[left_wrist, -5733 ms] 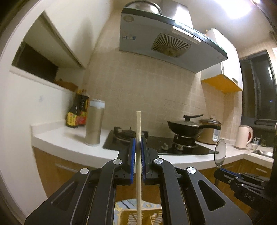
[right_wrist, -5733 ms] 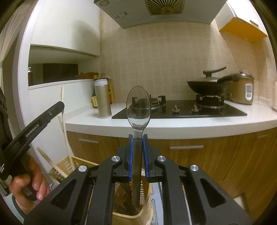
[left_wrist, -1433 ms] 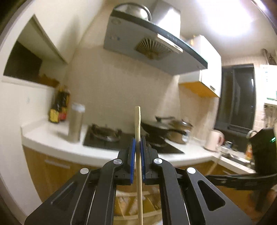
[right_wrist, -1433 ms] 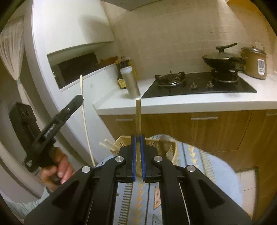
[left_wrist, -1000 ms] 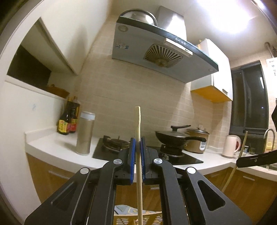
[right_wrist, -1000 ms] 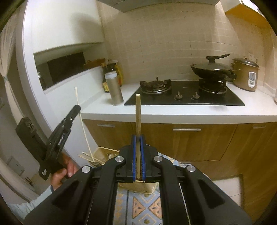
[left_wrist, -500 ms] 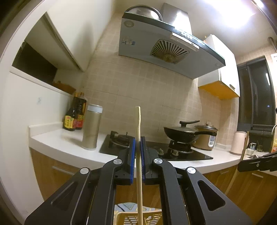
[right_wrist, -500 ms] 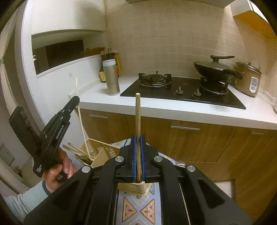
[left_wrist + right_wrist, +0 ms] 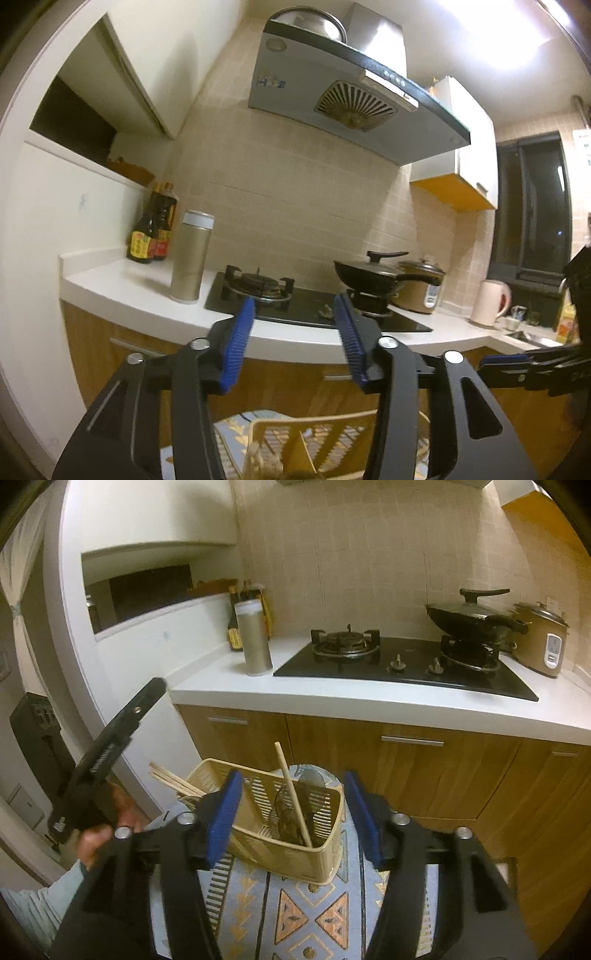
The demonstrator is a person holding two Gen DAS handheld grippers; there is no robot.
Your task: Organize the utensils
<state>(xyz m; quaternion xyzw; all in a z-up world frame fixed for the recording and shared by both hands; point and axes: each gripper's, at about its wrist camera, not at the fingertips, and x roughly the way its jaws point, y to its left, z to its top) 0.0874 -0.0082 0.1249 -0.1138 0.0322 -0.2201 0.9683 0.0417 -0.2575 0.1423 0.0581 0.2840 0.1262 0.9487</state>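
Note:
A beige slotted utensil basket (image 9: 325,843) stands on a patterned cloth (image 9: 306,915). Its right compartment holds a wooden chopstick (image 9: 293,797) leaning left and a metal spoon (image 9: 312,781). Several chopsticks (image 9: 173,779) stick out of its left compartment. My right gripper (image 9: 293,812) is open and empty, just above and in front of the basket. My left gripper (image 9: 295,339) is open and empty above the basket (image 9: 317,432); it also shows at the left of the right wrist view (image 9: 110,746). The right gripper's fingers (image 9: 524,365) show at the right edge of the left wrist view.
A white counter (image 9: 369,698) with a black gas hob (image 9: 402,664) runs behind. On it stand a beige canister (image 9: 255,638), sauce bottles (image 9: 151,236), a black wok (image 9: 476,618), a rice cooker (image 9: 543,642) and a kettle (image 9: 489,302). Wooden cabinet doors (image 9: 406,771) lie below.
Both grippers have opened and let go of their chopsticks. The right one's chopstick now stands in the basket's right compartment; the left one's is gone from between its fingers.

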